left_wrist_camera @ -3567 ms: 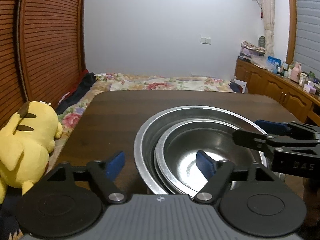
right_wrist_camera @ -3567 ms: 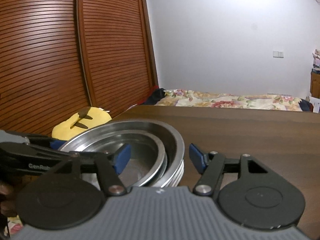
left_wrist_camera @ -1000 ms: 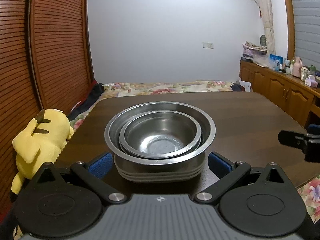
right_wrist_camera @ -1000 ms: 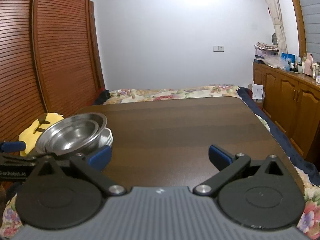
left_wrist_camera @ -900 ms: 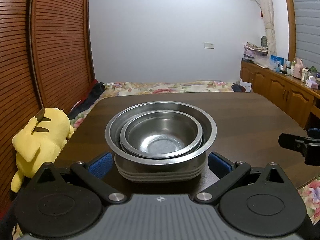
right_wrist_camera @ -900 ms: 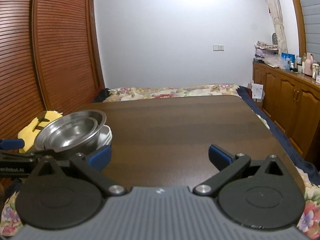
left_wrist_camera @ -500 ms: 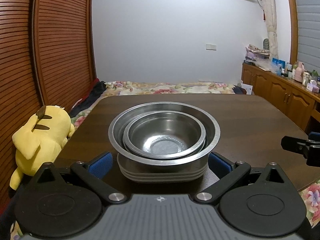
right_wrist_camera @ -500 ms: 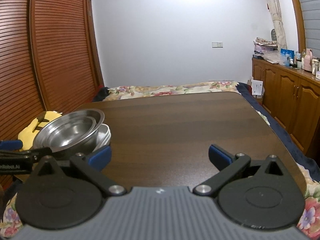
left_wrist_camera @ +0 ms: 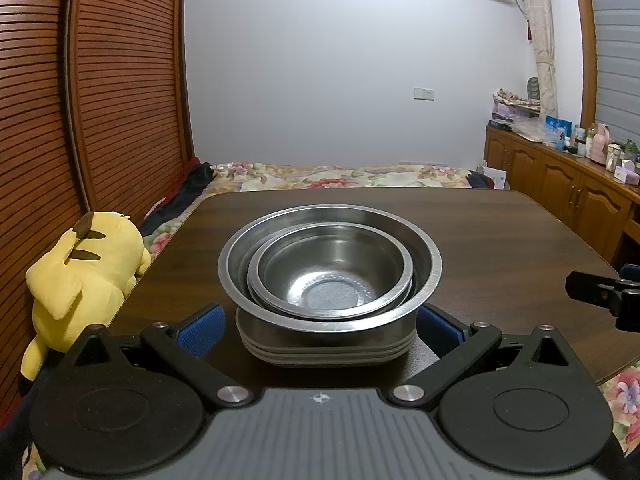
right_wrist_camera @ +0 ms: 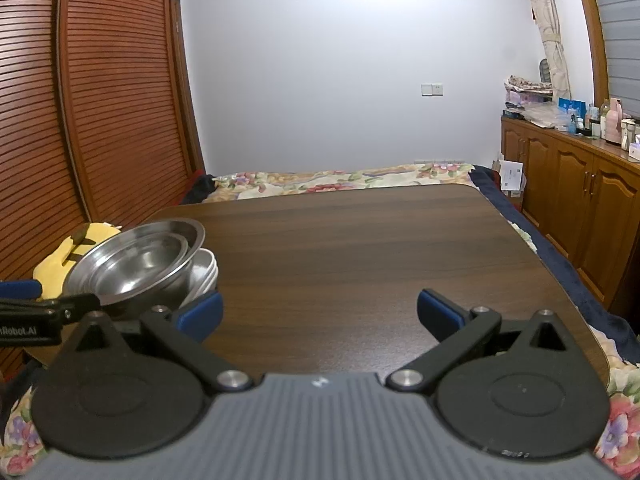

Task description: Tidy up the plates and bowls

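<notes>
A small steel bowl (left_wrist_camera: 330,276) sits nested inside a larger steel bowl (left_wrist_camera: 428,268), and both rest on a stack of grey plates (left_wrist_camera: 324,350) on the dark wooden table (left_wrist_camera: 500,248). My left gripper (left_wrist_camera: 320,330) is open and empty, just in front of the stack, its blue pads level with the plates. In the right wrist view the stacked bowls (right_wrist_camera: 136,264) sit at the left. My right gripper (right_wrist_camera: 318,316) is open and empty over bare table to the right of the stack.
A yellow plush toy (left_wrist_camera: 80,276) lies off the table's left edge. A bed with a floral cover (left_wrist_camera: 340,176) lies beyond the far edge. Wooden cabinets (right_wrist_camera: 580,200) line the right wall and slatted wardrobe doors (left_wrist_camera: 100,100) the left.
Both grippers have drawn back from the bowl stack over the last seconds and opened wide. In the last half second the views barely shift.
</notes>
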{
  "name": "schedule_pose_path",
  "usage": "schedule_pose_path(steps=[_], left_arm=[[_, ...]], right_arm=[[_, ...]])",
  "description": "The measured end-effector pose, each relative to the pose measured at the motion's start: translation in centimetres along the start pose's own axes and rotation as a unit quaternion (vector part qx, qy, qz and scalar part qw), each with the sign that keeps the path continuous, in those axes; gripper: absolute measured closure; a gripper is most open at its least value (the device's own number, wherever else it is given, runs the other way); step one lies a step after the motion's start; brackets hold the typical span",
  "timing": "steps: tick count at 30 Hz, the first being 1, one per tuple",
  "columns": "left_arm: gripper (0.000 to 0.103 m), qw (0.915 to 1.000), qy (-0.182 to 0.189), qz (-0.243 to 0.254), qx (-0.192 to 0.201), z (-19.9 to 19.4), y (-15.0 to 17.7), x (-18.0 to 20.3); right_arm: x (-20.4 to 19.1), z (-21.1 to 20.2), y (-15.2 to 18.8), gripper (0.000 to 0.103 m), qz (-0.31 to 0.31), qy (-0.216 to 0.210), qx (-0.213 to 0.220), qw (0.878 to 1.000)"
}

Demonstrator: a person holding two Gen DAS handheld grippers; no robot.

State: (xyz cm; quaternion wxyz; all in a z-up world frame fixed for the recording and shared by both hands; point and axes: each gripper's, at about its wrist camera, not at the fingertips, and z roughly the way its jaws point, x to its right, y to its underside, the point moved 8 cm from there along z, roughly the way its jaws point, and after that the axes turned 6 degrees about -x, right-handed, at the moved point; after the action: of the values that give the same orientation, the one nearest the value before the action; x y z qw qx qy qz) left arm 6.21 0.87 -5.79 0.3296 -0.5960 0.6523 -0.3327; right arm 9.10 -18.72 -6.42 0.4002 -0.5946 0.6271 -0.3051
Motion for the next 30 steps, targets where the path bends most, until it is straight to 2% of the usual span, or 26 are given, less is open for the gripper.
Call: schedule_pose_path(steps=[30], left_arm=[[0.0,1.0,-0.003,0.004,0.001,0.03,-0.16,-0.1]], right_arm=[[0.04,-0.2,-0.25,0.0,-0.001,-0.001,0.003,1.0]])
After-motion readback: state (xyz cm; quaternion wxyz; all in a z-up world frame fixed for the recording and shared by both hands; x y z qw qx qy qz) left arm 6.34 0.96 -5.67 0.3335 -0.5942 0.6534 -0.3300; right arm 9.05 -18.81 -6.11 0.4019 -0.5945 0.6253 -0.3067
